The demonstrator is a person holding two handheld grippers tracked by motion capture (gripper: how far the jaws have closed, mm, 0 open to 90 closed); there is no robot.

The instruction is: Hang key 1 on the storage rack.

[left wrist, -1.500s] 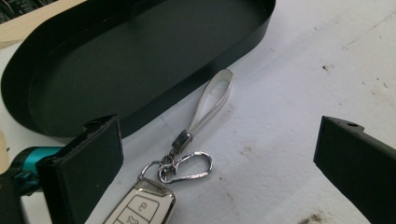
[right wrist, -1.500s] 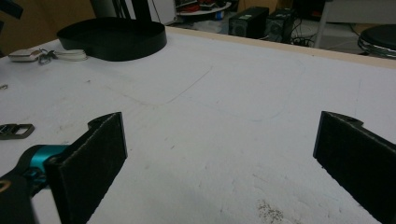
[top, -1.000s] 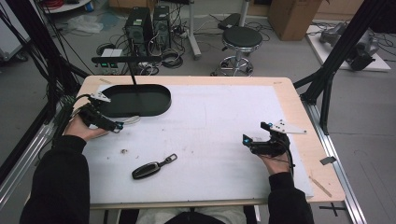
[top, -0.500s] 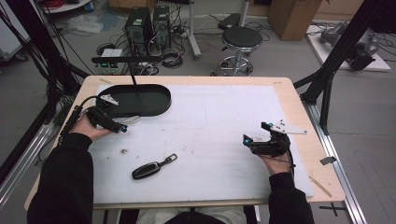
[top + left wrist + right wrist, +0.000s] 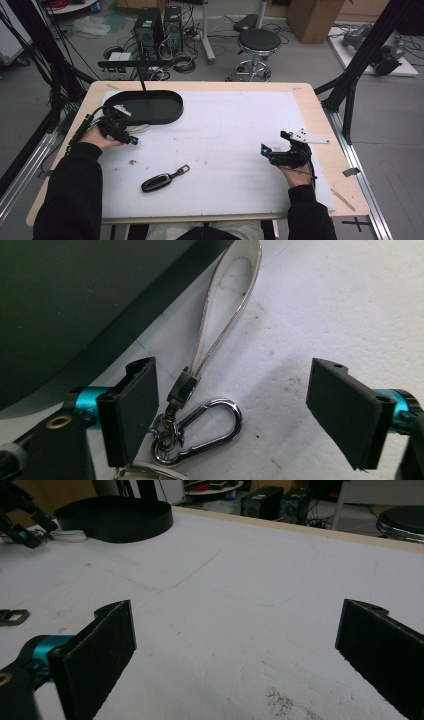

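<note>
Left claw (image 5: 230, 410) released, jaws wide, straddling a white strap (image 5: 227, 305) and steel carabiner (image 5: 202, 430) on the counter (image 5: 225, 130), just beside the black oval tray (image 5: 145, 107). Right claw (image 5: 235, 650) released over bare counter. Key fob (image 5: 162, 180) lies between them, near the front edge.

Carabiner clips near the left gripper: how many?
1. A silver carabiner clip lies flat on the white mat between the open jaws of the left gripper, joined to a white strap. More may be hidden below the frame.
</note>
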